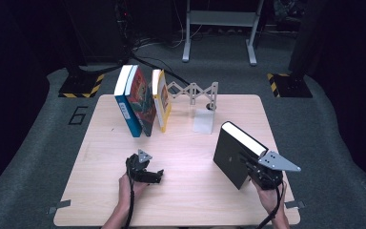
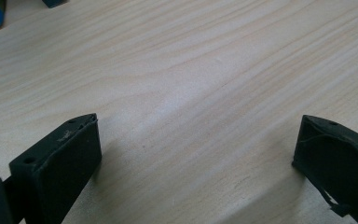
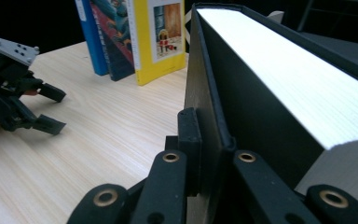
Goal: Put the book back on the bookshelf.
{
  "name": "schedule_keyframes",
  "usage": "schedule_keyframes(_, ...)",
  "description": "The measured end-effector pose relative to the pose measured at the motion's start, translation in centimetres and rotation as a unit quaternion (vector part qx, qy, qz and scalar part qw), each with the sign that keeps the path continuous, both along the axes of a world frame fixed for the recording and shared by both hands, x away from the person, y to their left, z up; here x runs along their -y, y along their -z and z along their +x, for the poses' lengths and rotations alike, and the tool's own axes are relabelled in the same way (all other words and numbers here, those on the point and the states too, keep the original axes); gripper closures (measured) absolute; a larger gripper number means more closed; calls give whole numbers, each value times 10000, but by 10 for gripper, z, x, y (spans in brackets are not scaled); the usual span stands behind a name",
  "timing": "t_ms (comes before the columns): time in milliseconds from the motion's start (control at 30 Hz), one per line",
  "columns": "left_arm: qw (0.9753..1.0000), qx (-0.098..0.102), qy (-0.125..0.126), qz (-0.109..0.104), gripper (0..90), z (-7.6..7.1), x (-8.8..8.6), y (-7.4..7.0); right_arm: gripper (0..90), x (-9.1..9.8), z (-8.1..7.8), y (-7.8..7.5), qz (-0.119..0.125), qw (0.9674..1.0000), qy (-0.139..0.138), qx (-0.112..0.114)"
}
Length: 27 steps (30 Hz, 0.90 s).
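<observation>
While three books [image 1: 143, 100] stand shelved, right gripper [image 1: 257, 172] clamps black book [image 1: 233, 155], unplaced; left gripper [image 1: 147, 172] wide, empty.

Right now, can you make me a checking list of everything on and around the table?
Surface: pale wooden table, bare in the middle.
Job's things: thick black hardcover book, tilted, cover pinched by the right gripper; blue, dark illustrated and yellow books stand leaning together at the back.
Clutter: grey folding bookend rack beside the yellow book.
Grippers: right gripper shut on the black book; left gripper open, holding nothing, low over the table.
Cables: one black cable trails from each gripper toward the person; more cables on the floor behind.
Surroundings: grey carpet, metal stand legs, yellow-black striped bases.
</observation>
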<state>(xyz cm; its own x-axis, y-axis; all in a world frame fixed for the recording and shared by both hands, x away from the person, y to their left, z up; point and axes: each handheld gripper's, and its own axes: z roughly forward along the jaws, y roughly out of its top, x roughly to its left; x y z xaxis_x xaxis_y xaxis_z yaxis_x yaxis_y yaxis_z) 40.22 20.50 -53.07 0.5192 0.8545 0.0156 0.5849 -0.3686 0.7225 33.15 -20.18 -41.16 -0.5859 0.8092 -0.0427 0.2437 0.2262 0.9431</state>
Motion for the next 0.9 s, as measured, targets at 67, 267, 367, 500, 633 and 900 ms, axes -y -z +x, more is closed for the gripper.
schedule_keyframes(67, 10000, -29, 9, 18, 5, 0, 0, 0, 885, 2, 4, 1, 98, 9999, -120, -7)
schedule_keyframes(267, 10000, -44, 31, 41, 5, 0, 0, -1, 886, 3, 17, 1, 147, 9992, -369, -92)
schedule_keyframes(367, 10000, -47, 38, 41, 5, 0, 0, -1, 886, 1, 21, 0, 175, 9988, -443, -131)
schedule_keyframes(500, 10000, -44, 43, 38, 5, 0, 0, -1, 885, -9, 32, 1, 191, 9976, -653, -134)
schedule_keyframes(633, 10000, -48, 41, 41, 5, 0, 0, -1, 884, -16, 36, 0, 169, 9970, -737, -140)
schedule_keyframes(900, 10000, -50, 53, 43, 5, 0, 0, -1, 860, -23, 31, 0, 108, 9983, -564, -95)
